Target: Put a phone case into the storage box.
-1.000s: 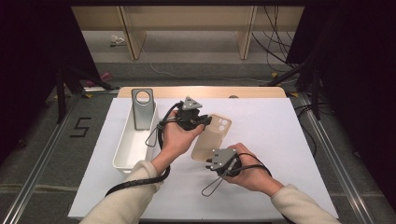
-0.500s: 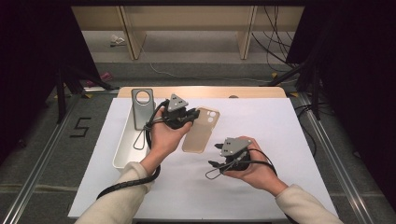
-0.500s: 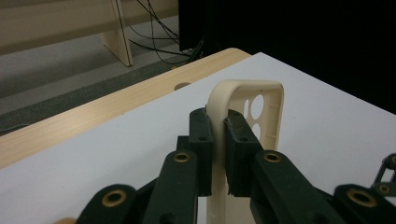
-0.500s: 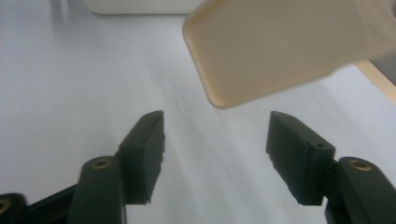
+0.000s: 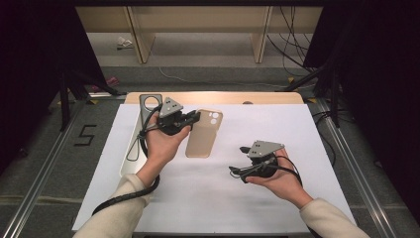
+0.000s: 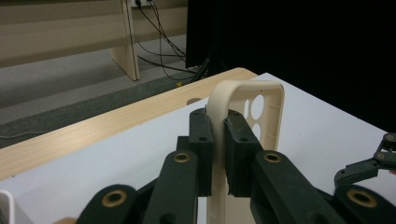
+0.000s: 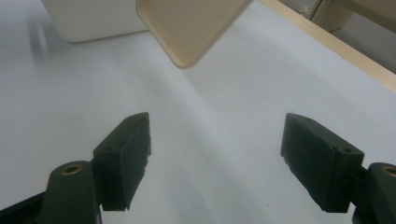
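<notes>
The beige phone case (image 5: 203,135) hangs in the air above the white sheet (image 5: 317,129) that covers the counter (image 5: 267,97), its camera cut-outs at the far end and its long body slanting back toward the person. In the left gripper view the case (image 6: 261,100) stands edge-on, its side wall pinched between the two black pads (image 6: 201,140), which press on it from either side. The left gripper (image 5: 194,118) is thus clenched on the case near its camera end. The left hand (image 5: 163,141) wraps the gripper body from below, forearm rising from the near edge of the counter, gripper pointing to the right across the sheet.

Just left of the case, behind the left hand, lies a long white tray (image 5: 130,153) with a grey phone case (image 5: 147,105) propped at its far end.

To the right of the beige case and nearer the person, well apart from it, the right gripper (image 5: 241,161) points left, cradled in the upturned right hand (image 5: 277,179). Its jaws have just been opening and stand wide with nothing between them; in the right gripper view (image 7: 215,158) bare white sheet shows between the pads, with the case's rounded lower corner (image 7: 187,28) hanging beyond.
</notes>
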Demonstrator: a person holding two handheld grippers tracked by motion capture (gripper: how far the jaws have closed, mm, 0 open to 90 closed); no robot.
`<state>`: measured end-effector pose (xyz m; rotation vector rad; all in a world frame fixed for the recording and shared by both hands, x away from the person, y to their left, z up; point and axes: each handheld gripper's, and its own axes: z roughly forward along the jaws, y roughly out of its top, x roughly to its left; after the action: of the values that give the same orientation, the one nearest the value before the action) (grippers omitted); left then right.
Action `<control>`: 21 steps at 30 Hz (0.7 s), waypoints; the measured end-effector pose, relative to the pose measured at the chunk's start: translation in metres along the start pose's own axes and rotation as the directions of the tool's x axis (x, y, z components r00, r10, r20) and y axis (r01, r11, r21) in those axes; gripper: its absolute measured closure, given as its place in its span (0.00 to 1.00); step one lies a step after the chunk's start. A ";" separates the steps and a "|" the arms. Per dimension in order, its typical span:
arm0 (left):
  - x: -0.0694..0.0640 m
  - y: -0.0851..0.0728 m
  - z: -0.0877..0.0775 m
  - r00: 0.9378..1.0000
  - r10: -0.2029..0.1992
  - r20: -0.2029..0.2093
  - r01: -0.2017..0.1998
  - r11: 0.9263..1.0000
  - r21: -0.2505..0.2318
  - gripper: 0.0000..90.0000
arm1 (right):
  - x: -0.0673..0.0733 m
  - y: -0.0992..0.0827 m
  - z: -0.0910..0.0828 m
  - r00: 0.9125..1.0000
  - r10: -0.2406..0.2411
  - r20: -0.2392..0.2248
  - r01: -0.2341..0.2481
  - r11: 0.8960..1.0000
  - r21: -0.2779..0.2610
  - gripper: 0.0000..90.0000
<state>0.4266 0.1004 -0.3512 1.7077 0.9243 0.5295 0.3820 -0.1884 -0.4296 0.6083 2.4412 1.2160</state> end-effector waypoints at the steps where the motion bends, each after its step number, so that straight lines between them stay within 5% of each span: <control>1: 0.001 0.001 -0.002 1.000 -0.002 -0.002 0.002 1.000 -0.007 0.92 | -0.001 -0.001 -0.001 1.000 0.011 -0.001 -0.011 1.000 -0.002 0.28; 21: 0.027 0.011 -0.030 0.999 -0.008 -0.048 0.005 0.999 -0.053 0.92 | -0.014 -0.013 -0.022 0.994 0.097 0.050 -0.094 0.994 -0.062 0.25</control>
<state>0.4241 0.1380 -0.3338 1.6503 0.9421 0.5886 0.3806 -0.2171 -0.4263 0.7379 2.3474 1.2871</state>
